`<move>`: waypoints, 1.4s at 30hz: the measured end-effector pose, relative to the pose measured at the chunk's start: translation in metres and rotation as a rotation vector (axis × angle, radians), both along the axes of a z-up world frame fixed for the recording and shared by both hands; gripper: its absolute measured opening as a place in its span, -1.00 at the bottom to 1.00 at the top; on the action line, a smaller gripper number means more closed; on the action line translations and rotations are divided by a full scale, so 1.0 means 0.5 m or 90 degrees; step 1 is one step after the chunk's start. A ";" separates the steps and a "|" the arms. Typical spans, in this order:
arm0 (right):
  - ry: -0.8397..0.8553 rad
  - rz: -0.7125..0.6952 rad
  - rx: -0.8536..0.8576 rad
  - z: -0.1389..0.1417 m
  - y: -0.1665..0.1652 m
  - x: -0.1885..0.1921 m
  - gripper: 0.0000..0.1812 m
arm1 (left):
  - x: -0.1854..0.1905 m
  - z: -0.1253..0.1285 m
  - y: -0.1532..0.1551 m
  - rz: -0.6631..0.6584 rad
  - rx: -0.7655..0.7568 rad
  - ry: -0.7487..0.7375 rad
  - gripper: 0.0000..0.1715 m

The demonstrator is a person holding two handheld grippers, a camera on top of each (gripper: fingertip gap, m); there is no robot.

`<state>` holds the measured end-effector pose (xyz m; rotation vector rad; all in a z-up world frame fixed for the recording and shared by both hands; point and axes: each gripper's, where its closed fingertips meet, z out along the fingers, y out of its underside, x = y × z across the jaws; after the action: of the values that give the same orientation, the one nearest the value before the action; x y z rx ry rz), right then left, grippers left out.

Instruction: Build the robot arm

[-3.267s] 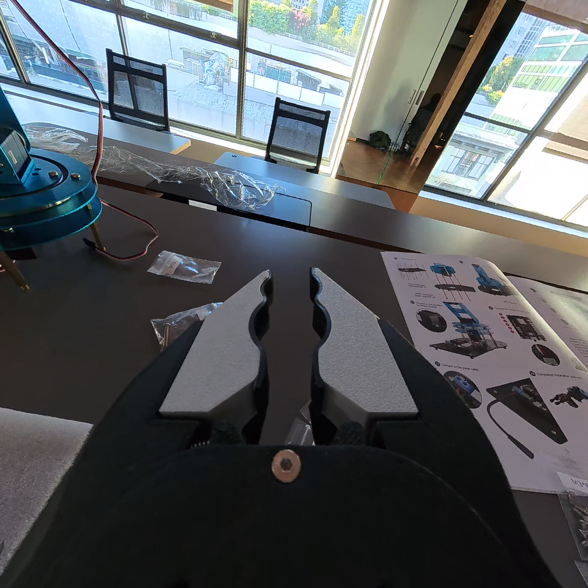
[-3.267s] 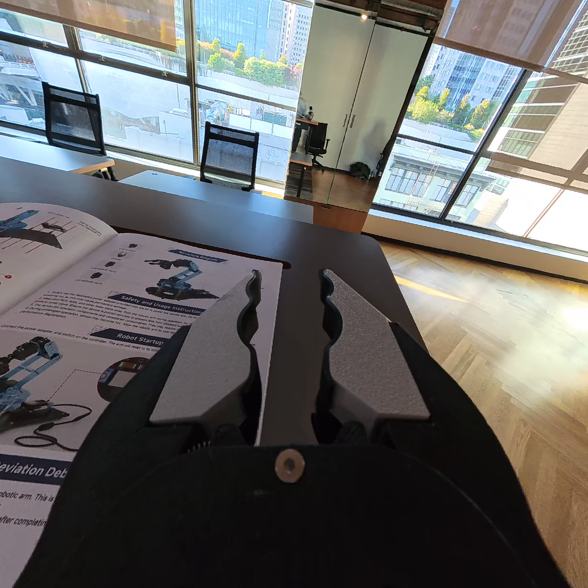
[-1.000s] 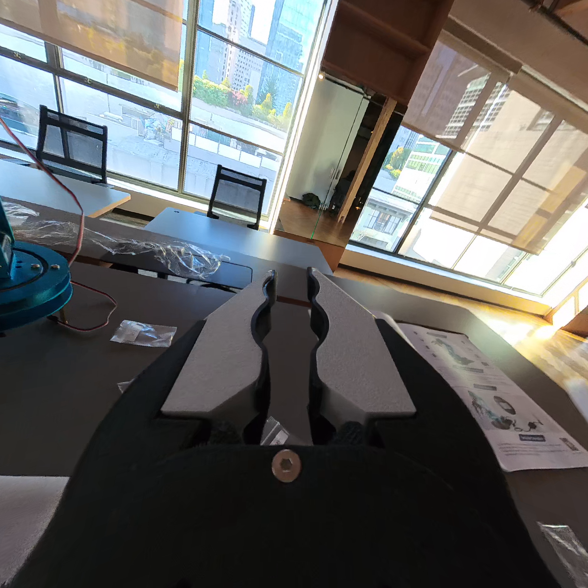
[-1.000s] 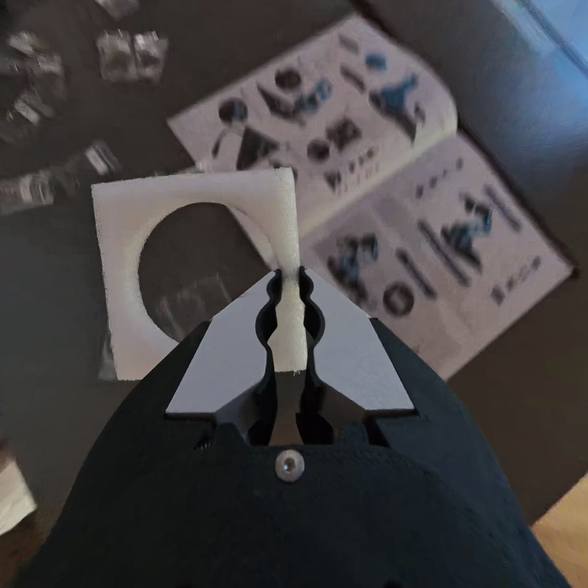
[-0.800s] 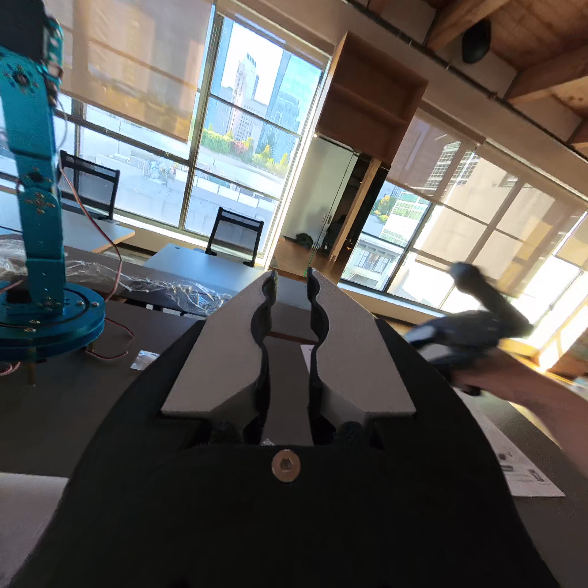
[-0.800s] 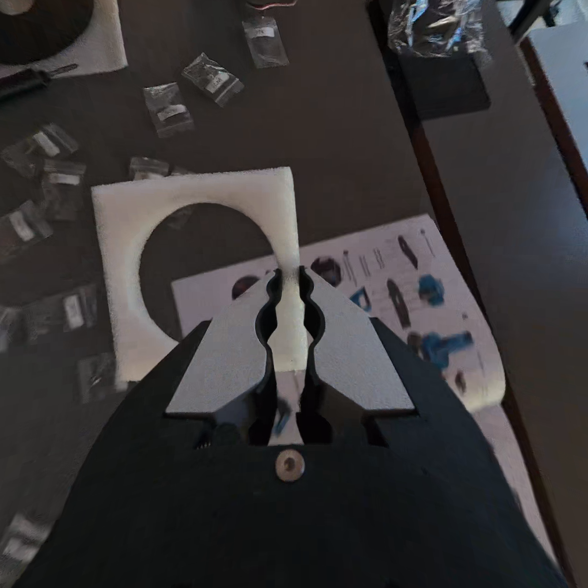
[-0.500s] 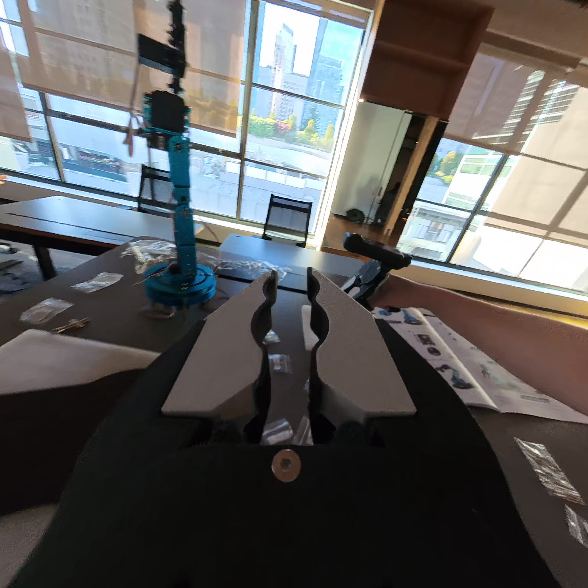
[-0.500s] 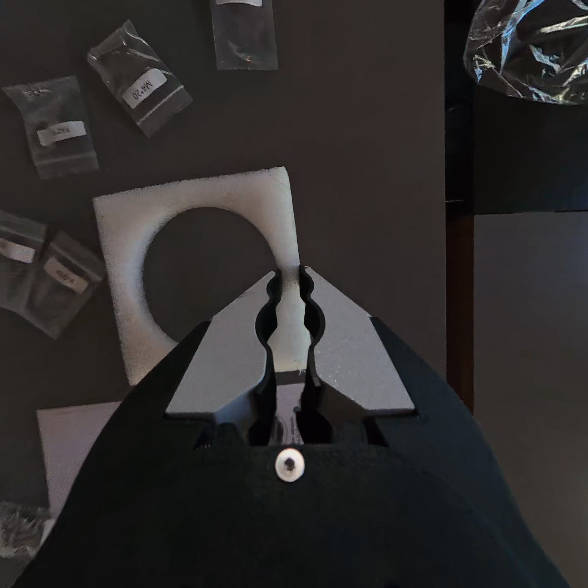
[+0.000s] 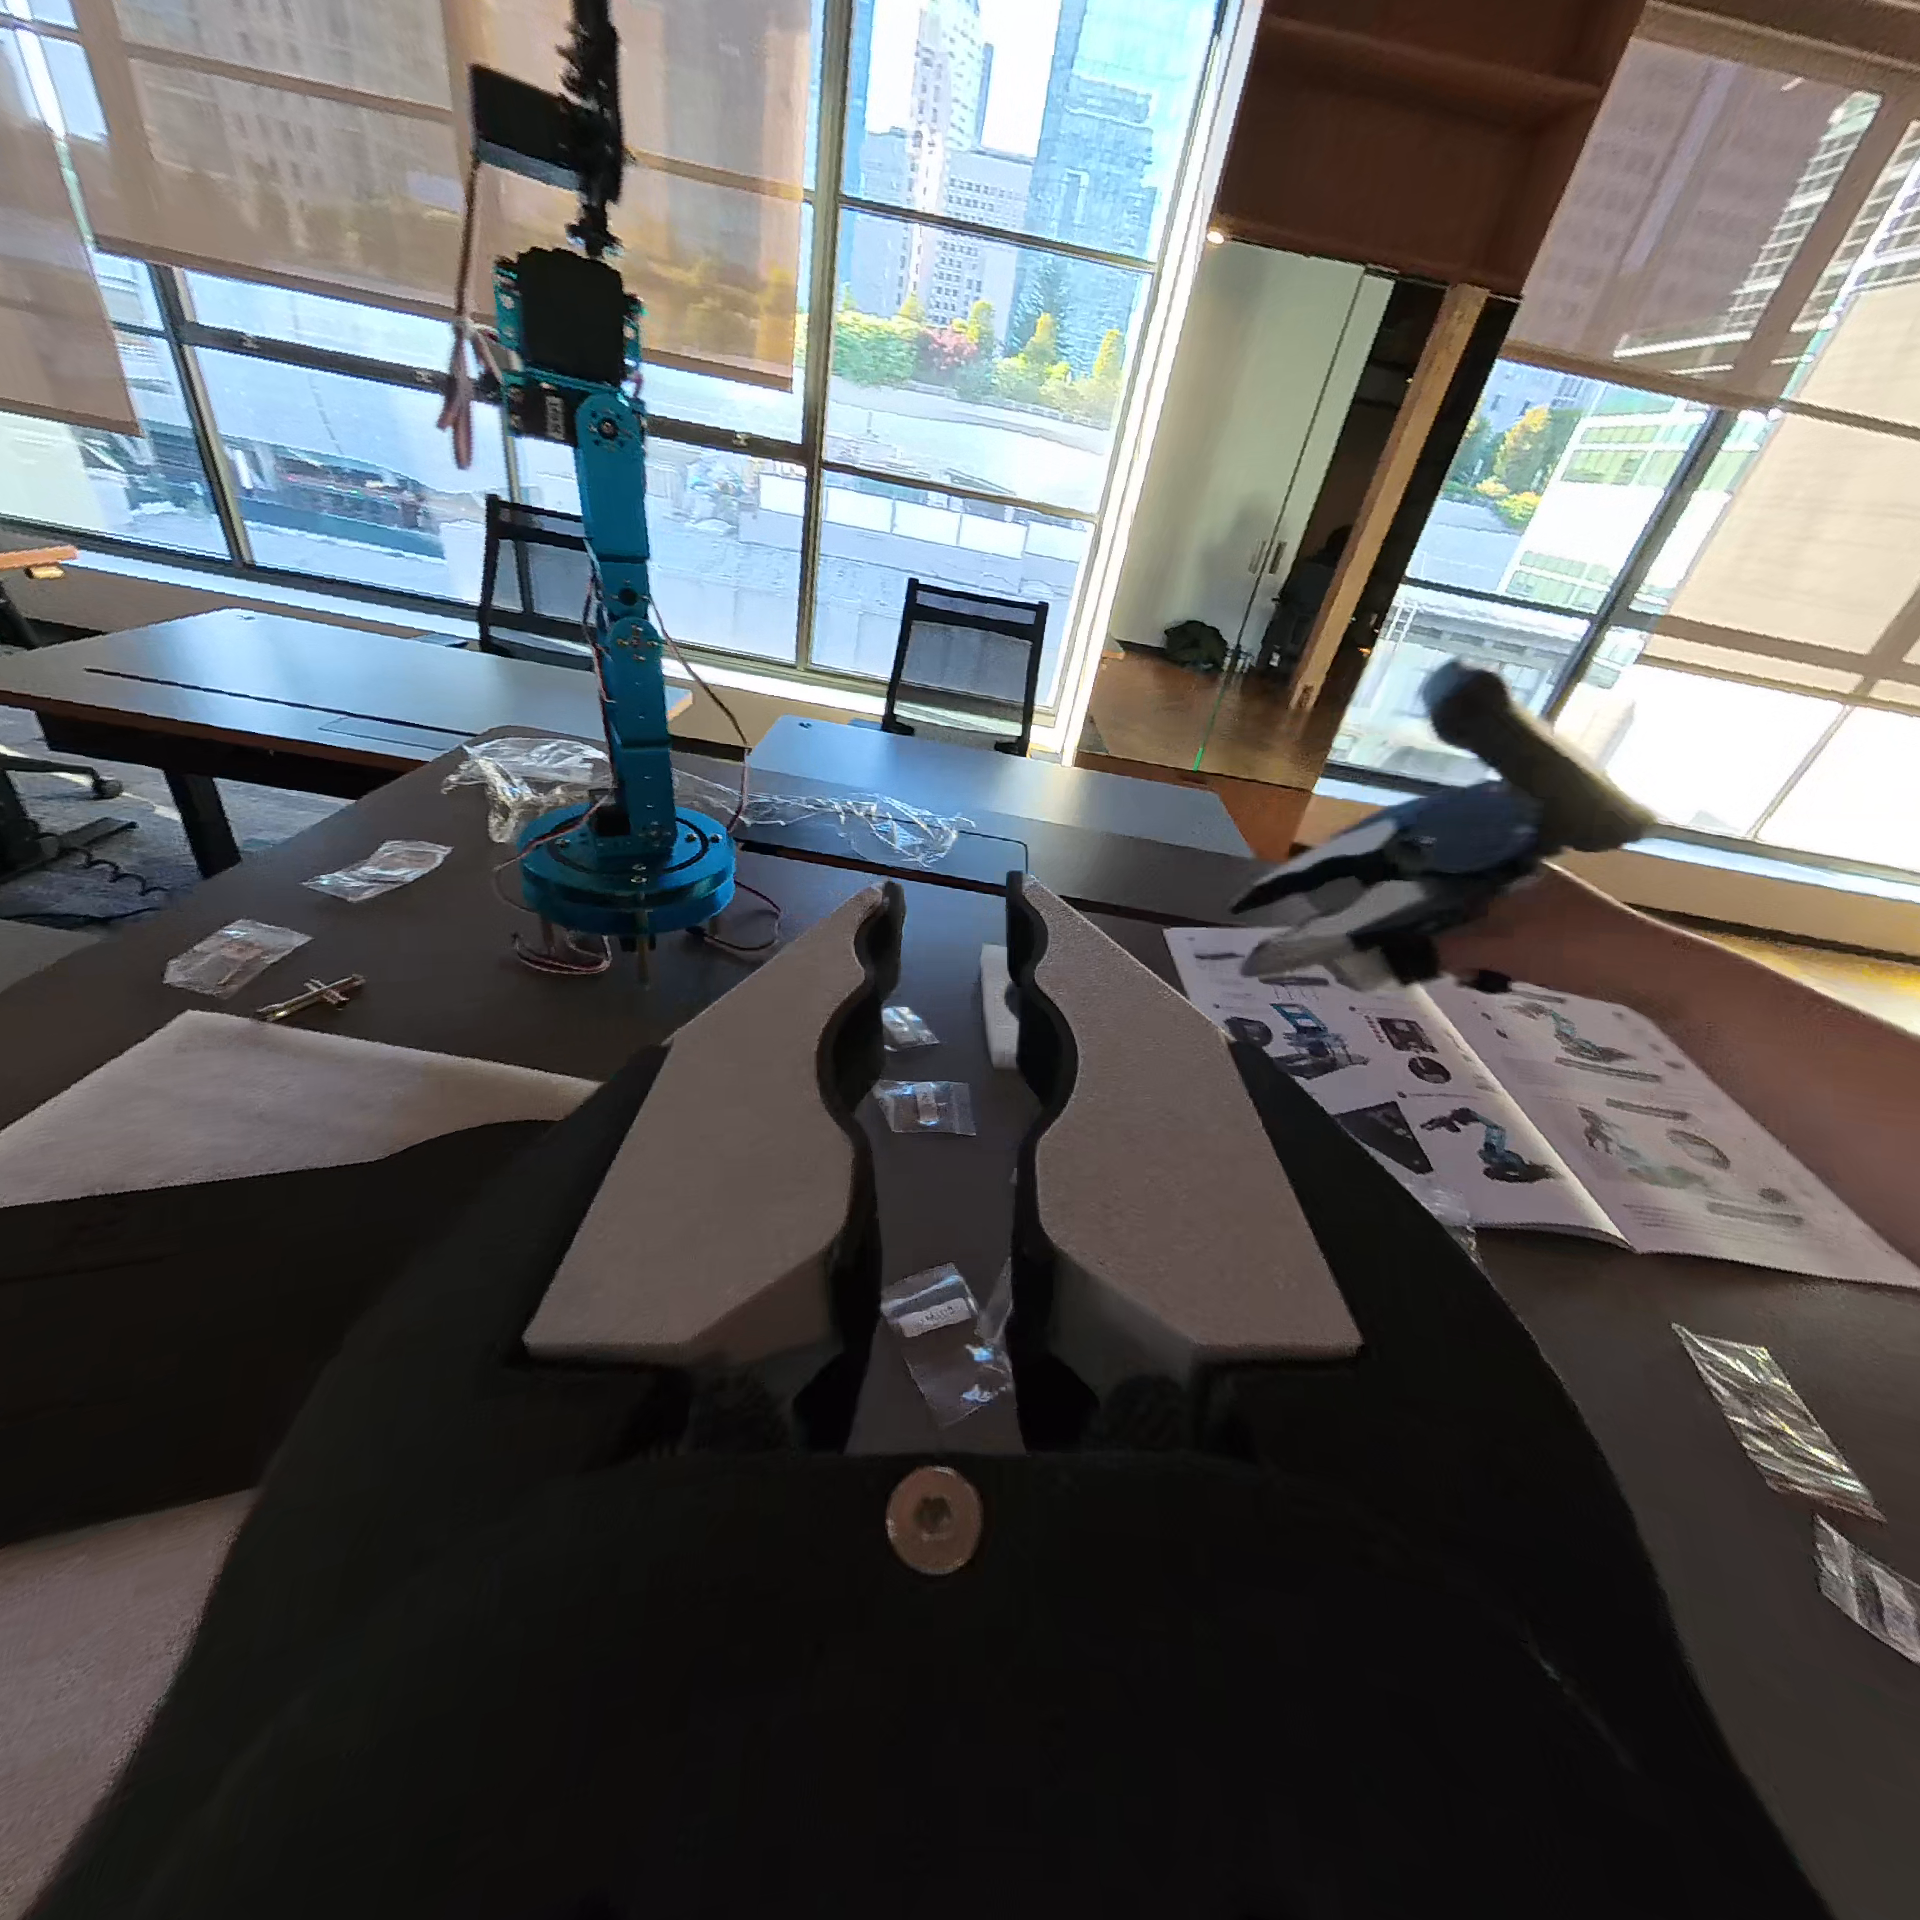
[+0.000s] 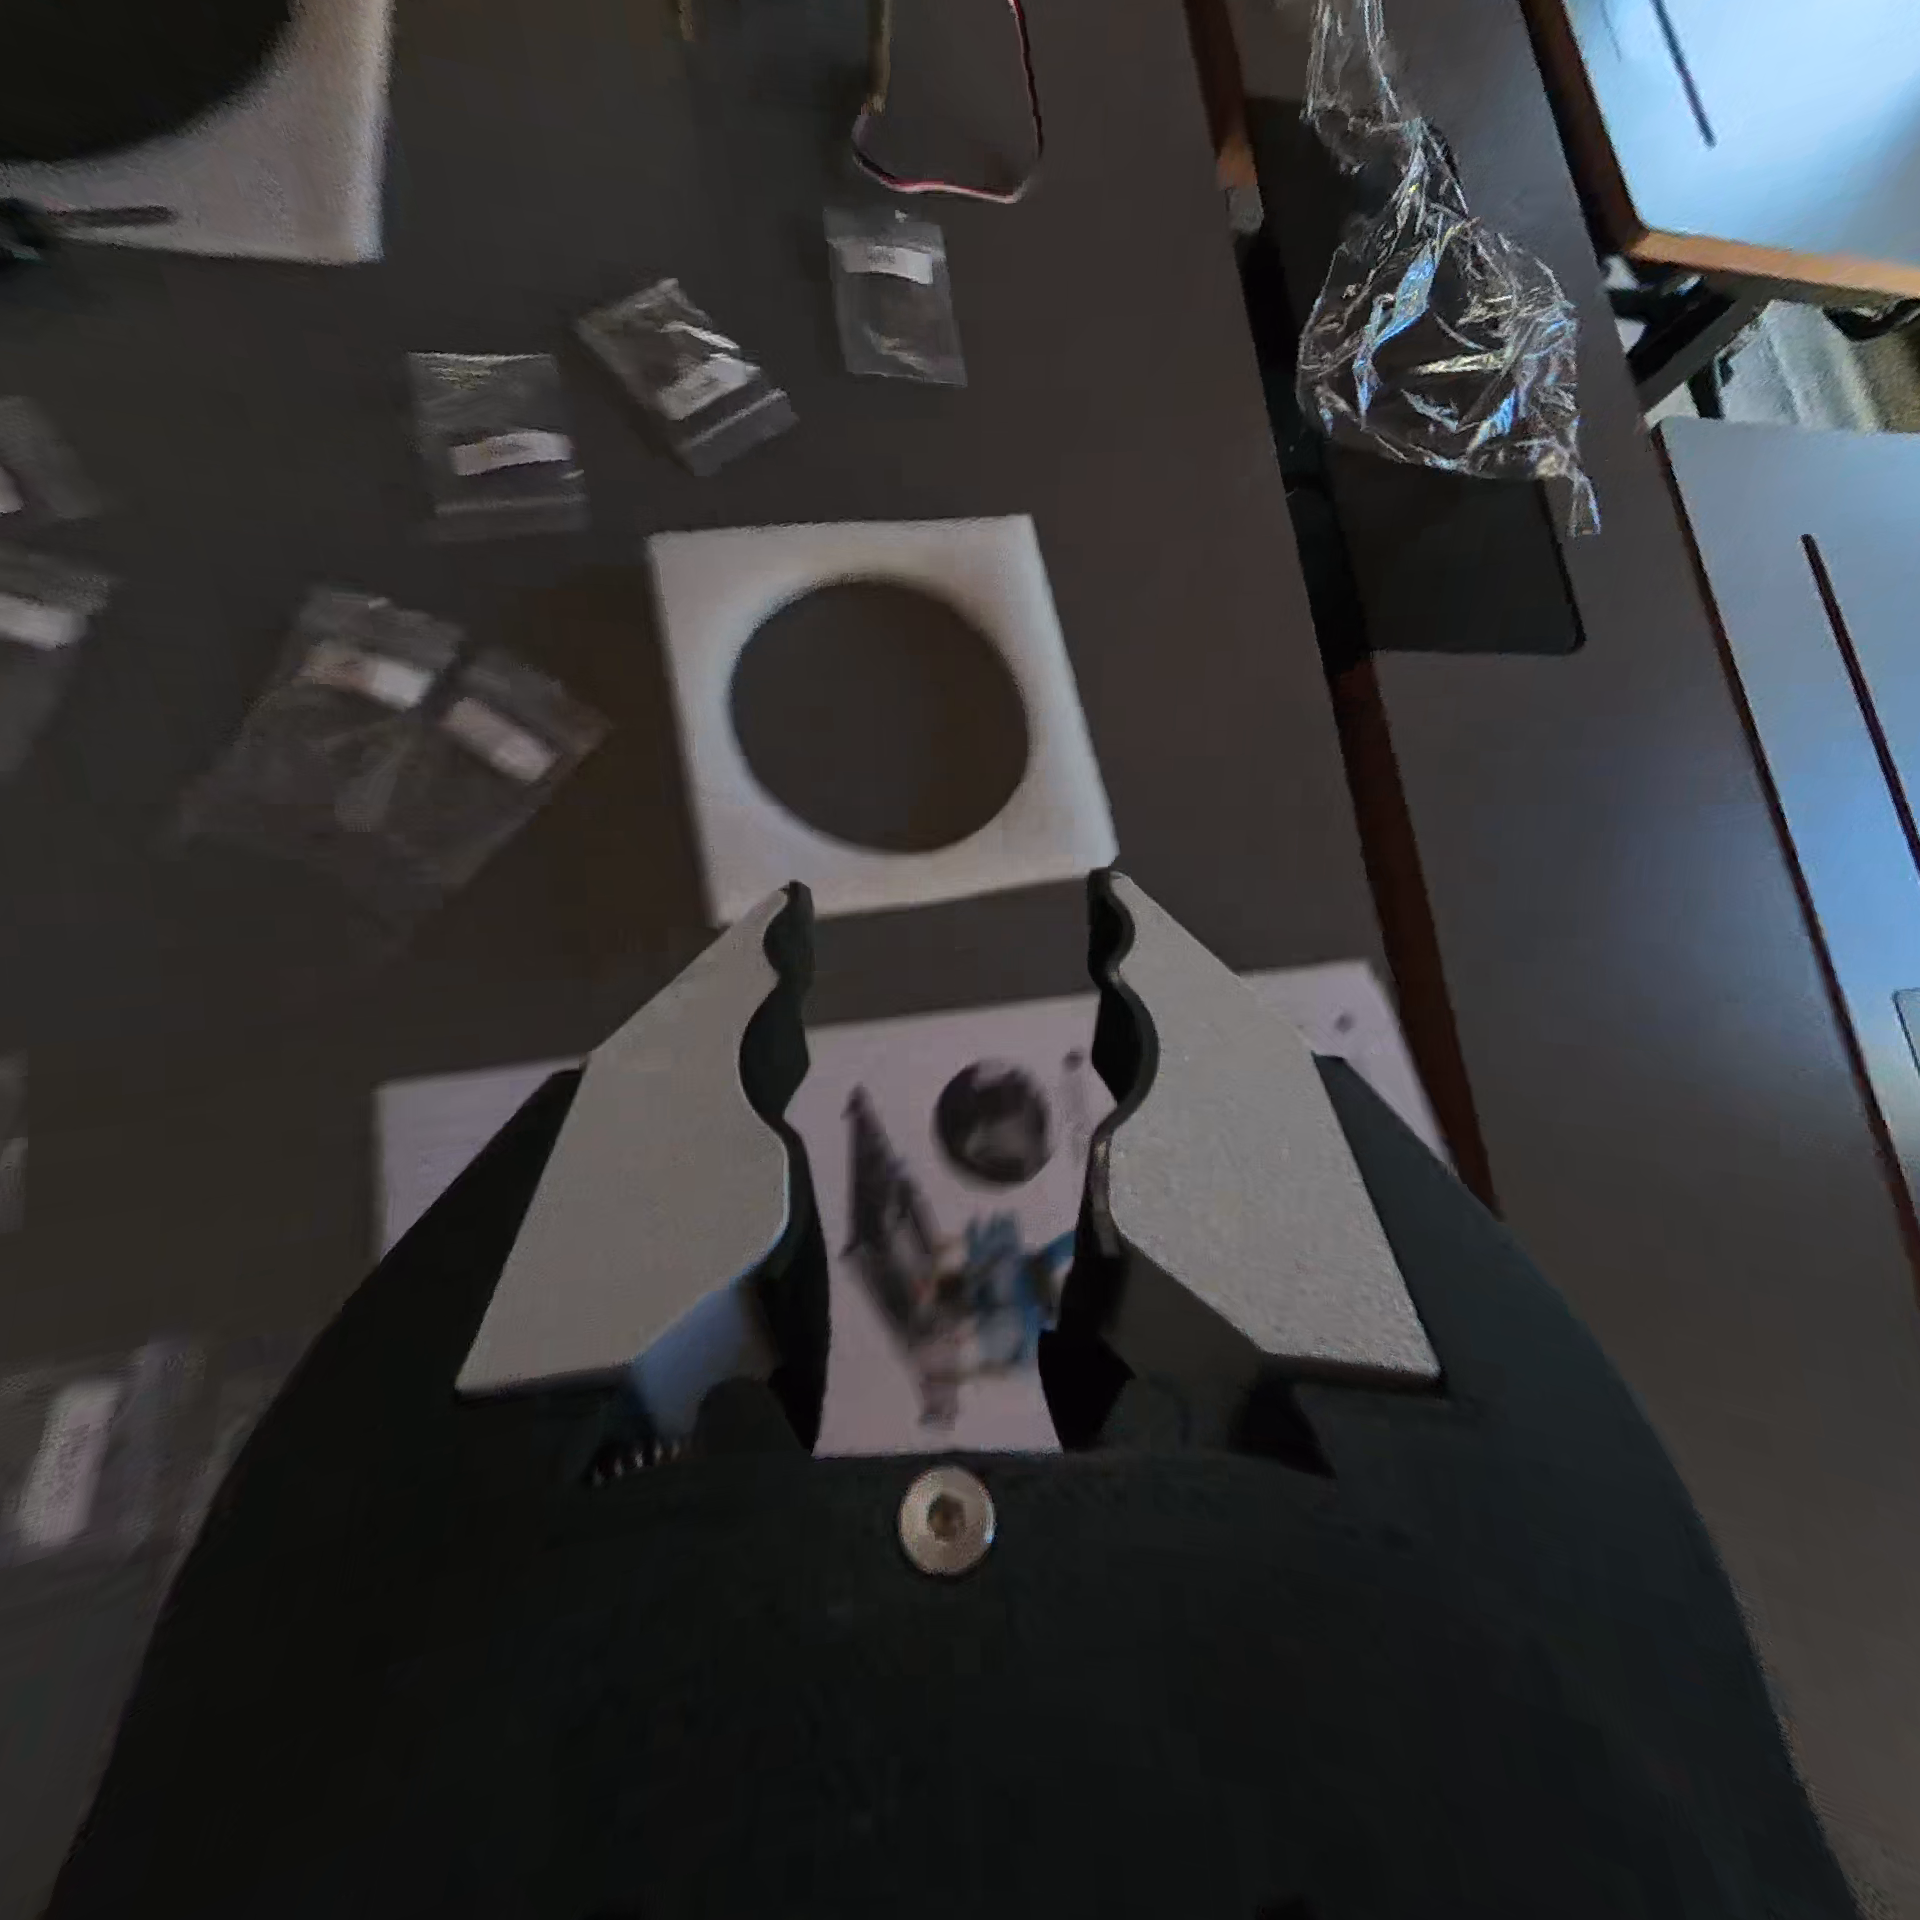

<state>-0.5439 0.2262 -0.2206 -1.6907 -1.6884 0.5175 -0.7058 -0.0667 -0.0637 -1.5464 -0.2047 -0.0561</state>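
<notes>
Now, foam: white square foam frame (image 10: 883, 717) with a round hole, flat on the dark table (image 10: 1174, 582).
Room: small clear bags (image 10: 686, 364) left; table edge right; open booklet (image 10: 935, 1205) below.
Right gripper (image 10: 943, 896): fingers wide, empty, just short of the frame.
Left gripper (image 9: 954, 896): narrow gap, empty, above the table.
</notes>
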 end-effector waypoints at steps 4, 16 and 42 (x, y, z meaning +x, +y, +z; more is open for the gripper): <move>0.046 -0.031 -0.053 -0.021 -0.126 0.178 -0.58 | 0.021 -0.012 0.030 -0.034 -0.009 0.000 -0.81; 0.092 -0.107 -0.148 -0.107 -0.222 0.259 -0.66 | 0.107 0.016 0.092 -0.118 0.005 0.034 -0.83; 0.051 -0.069 -0.165 -0.143 -0.219 0.236 -0.72 | 0.122 0.008 0.058 -0.105 -0.033 0.061 -0.86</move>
<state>-0.4258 0.1167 -0.2919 -1.9050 -1.5147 0.7678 -0.6446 -0.0377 -0.0596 -1.6108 -0.0025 -0.1074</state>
